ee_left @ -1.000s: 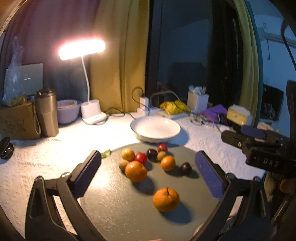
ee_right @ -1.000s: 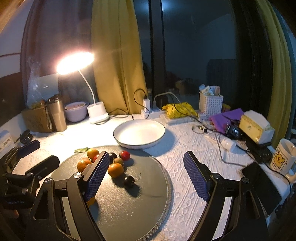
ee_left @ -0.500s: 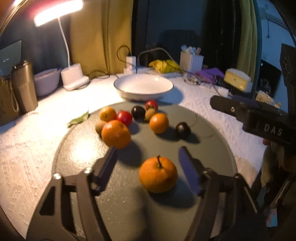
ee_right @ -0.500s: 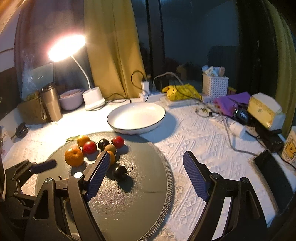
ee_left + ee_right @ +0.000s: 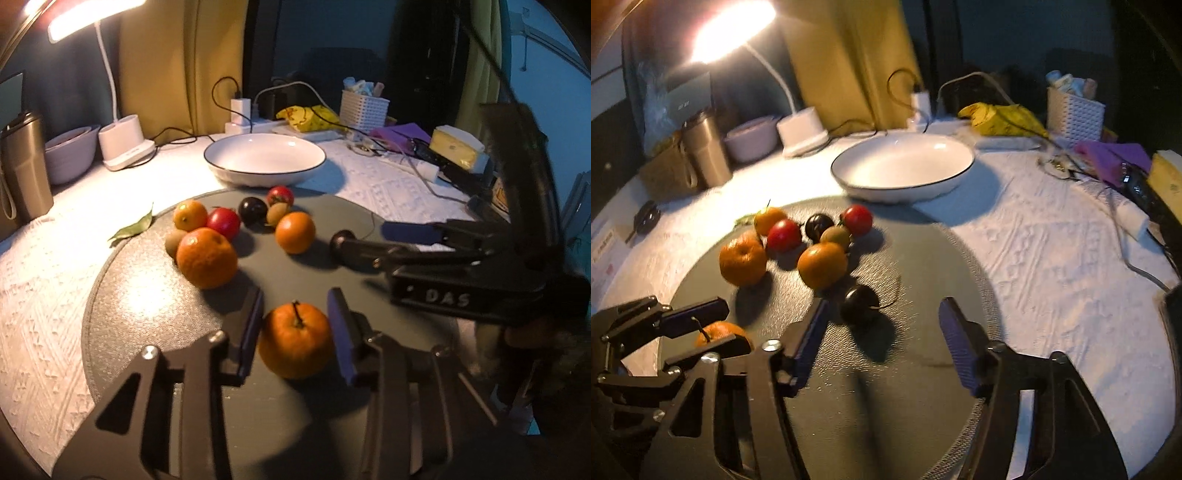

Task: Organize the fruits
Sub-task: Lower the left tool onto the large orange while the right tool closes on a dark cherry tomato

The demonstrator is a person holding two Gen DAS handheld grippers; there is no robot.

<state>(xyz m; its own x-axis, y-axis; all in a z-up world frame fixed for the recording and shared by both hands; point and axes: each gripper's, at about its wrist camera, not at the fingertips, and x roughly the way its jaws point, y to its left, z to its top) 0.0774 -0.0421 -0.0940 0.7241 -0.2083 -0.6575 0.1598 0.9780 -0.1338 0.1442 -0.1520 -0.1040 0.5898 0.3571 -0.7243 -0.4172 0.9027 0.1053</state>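
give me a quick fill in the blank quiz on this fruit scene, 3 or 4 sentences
1. The left tool has its two fingers on either side of an ____ with a stem.
2. The white bowl beyond the round grey mat holds ____ fruit.
3. The right tool, jaws wide apart, is nearest the lone ____ -coloured fruit with a thin stem.
4. The lamp at the back is switched ____.

Missing words: orange; no; dark; on

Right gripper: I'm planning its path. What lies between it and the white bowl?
In the right wrist view, a dark plum lies just ahead of the right gripper; beyond it, bare grey mat reaches the white bowl.
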